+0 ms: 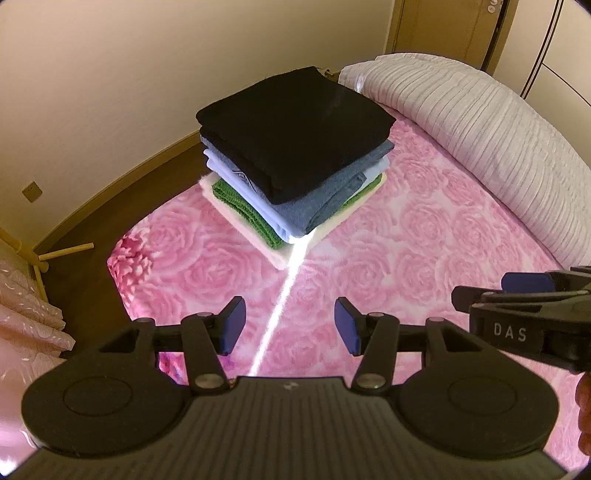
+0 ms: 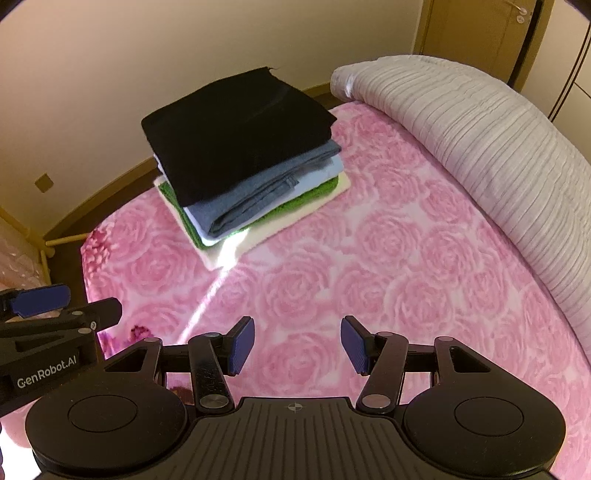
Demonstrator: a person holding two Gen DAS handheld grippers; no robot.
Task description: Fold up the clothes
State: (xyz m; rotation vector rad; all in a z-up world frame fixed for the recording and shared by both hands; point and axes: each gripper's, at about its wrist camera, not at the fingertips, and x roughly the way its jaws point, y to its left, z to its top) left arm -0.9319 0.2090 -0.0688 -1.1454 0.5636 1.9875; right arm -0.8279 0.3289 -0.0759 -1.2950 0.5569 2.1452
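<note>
A stack of folded clothes (image 1: 295,155) (image 2: 240,155) rests on the pink rose-patterned bed cover (image 1: 388,240) (image 2: 369,258): a black garment on top, then grey-blue and pale blue ones, a green knit and a cream piece at the bottom. My left gripper (image 1: 290,325) hovers open over bare cover, well short of the stack, with nothing between its blue pads. In the right wrist view my right gripper (image 2: 297,345) is likewise open and empty, also nearer than the stack. Each gripper shows at the edge of the other's view: the right gripper (image 1: 517,295), the left gripper (image 2: 48,306).
A rolled grey-white ribbed quilt (image 1: 480,140) (image 2: 480,147) lies along the bed's far right side. A bright strip of sunlight (image 1: 280,306) crosses the cover. Beyond the bed's left edge are dark floor (image 1: 92,236), a wooden frame (image 1: 37,254) and a cream wall with a door (image 2: 480,26).
</note>
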